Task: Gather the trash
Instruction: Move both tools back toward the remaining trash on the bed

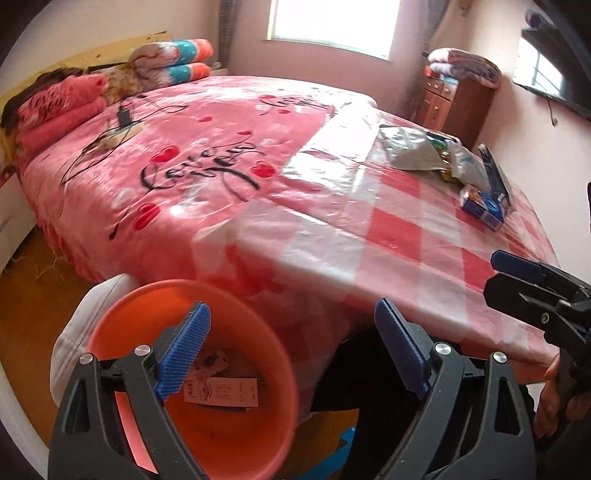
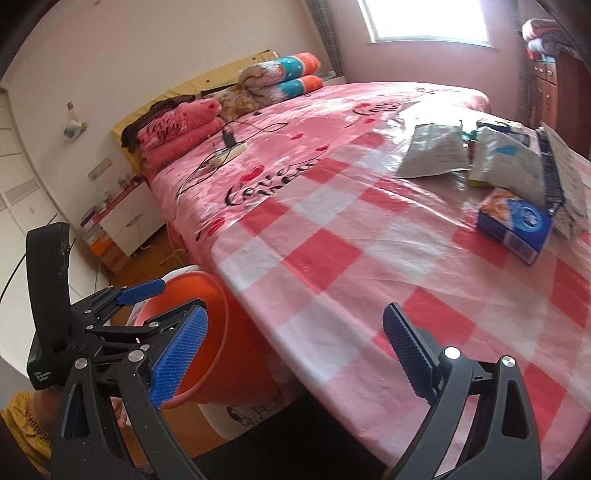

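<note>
Bright daylight from the blown-out white window (image 1: 332,26) glares off the clear plastic sheet (image 1: 332,162); fisheye edges curve, slightly motion-blurred.

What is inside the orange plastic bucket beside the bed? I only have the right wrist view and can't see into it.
Observer: The left wrist view looks into the orange plastic bucket. A white printed paper slip lies at the bottom, and a smaller crumpled wrapper lies next to it.
Operator: Is the left gripper carrying anything?
Observer: No. The left gripper has its fingers wide apart with nothing between them.
Operator: Who is holding the right gripper?
Observer: At the left view's right edge, a person's bare hand grips the handle of the right gripper.
</note>
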`<move>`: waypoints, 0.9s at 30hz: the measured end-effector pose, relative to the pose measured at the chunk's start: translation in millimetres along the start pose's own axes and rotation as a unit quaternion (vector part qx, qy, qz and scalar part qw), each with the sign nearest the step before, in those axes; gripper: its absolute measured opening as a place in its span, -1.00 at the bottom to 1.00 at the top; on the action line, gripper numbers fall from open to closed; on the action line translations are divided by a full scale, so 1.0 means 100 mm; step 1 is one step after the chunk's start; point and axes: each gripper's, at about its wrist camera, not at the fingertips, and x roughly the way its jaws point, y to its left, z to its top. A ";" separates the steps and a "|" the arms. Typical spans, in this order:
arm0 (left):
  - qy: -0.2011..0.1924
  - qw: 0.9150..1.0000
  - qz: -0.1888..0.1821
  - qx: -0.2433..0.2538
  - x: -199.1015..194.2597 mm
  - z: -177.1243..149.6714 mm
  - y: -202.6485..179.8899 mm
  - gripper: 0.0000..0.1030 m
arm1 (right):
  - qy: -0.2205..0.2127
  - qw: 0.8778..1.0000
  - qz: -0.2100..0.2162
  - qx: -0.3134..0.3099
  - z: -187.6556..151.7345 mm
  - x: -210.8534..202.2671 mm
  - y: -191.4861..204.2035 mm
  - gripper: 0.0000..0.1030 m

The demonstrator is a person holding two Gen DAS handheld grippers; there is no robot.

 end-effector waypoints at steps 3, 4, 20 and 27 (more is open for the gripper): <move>0.005 1.000 -0.007 0.016 0.04 0.04 -0.12 0.77 | -0.005 1.000 -0.006 0.012 -0.01 -0.06 -0.11 0.84; 0.006 1.000 -0.009 0.021 0.05 0.05 -0.16 0.77 | -0.007 1.000 -0.008 0.016 -0.02 -0.08 -0.14 0.84; 0.033 0.998 -0.034 0.048 0.25 0.13 -0.60 0.77 | -0.028 0.996 -0.037 0.081 -0.12 -0.36 -0.65 0.84; 0.042 0.996 -0.050 0.062 0.28 0.16 -0.80 0.77 | -0.036 0.993 -0.053 0.095 -0.16 -0.46 -0.83 0.84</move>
